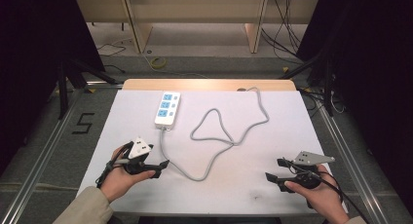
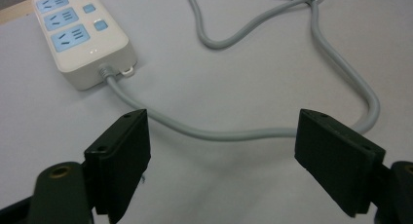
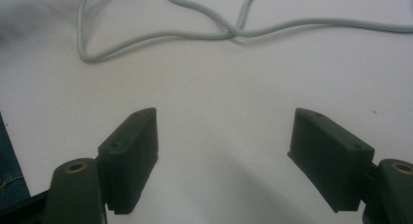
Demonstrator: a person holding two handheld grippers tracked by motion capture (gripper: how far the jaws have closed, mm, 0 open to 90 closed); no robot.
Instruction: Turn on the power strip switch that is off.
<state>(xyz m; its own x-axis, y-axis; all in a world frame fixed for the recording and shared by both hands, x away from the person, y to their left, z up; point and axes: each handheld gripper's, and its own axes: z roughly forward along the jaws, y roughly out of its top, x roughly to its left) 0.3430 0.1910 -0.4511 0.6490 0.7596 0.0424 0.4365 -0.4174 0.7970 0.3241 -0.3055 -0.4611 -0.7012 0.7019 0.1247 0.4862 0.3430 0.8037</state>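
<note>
Hands at the bottom of the high view each hold a pair of black tongs over a white table [image 1: 292, 117]. At lower left, the left gripper [image 1: 163, 168] points toward the middle of the frame, its jaws spread wide with nothing pinched between them. The grey cord [image 1: 214, 136] passes just beside its tips, and in the left gripper view the cord [image 2: 219, 134] runs across the frame just beyond the spread jaws, lying on the table rather than between the pads. Above that gripper, left of centre in the high view, lies the white power strip [image 1: 167, 108] with blue sockets; in the left gripper view the power strip [image 2: 80, 36] sits in the upper left corner, the cord leaving its near end. From there the cord curves down, then loops through the centre and runs to the upper right edge of the table. At lower right, the right gripper [image 1: 275, 169] also stands spread and empty, well apart from the cord; in the right gripper view the cord [image 3: 160, 36] lies across the top of the frame, far beyond the open jaws.
</note>
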